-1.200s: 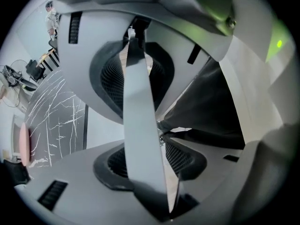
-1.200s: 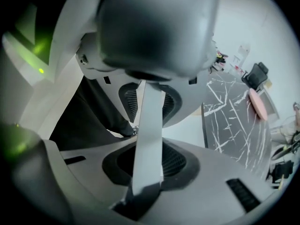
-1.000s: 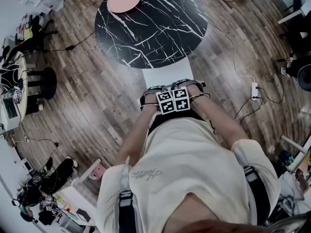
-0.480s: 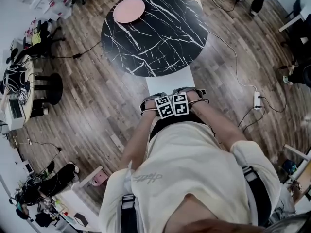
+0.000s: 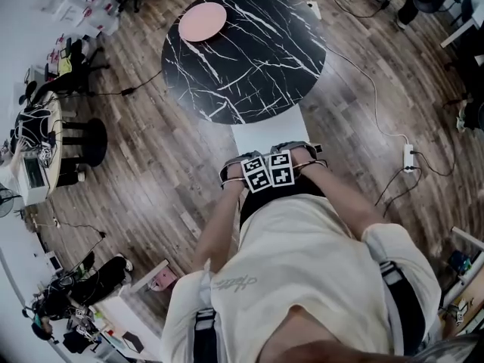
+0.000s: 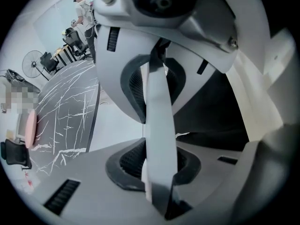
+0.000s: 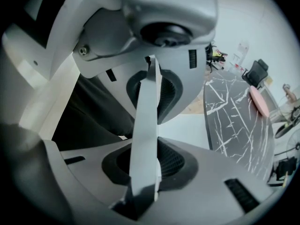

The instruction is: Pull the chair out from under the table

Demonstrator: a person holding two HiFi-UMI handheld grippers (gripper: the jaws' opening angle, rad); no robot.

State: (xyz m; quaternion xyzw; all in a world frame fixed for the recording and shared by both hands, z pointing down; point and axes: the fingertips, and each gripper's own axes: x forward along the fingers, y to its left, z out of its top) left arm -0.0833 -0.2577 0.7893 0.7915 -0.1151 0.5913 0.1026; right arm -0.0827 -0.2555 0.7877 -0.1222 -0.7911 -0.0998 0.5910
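Observation:
A white chair [image 5: 266, 131] stands with its seat partly under the round black marble table [image 5: 242, 48]. Both grippers sit side by side at the chair's back, right in front of my body. My left gripper [image 5: 246, 165] is shut on the thin white top edge of the chair back [image 6: 159, 125], which runs between its ribbed pads [image 6: 133, 86]. In the same way my right gripper [image 5: 296, 156] is shut on the chair back [image 7: 146, 121], which passes between its pads [image 7: 166, 93]. The marker cubes hide the fingertips in the head view.
A pink plate [image 5: 202, 21] lies on the table's far left side. Cables and a power strip [image 5: 411, 157] trail over the wooden floor at the right. A dark round stool [image 5: 85, 142] and a cluttered desk [image 5: 34, 153] stand at the left.
The head view has shifted a little, so table and chair sit slightly lower in the picture. Both grippers stay at the chair back, and the chair has not visibly moved.

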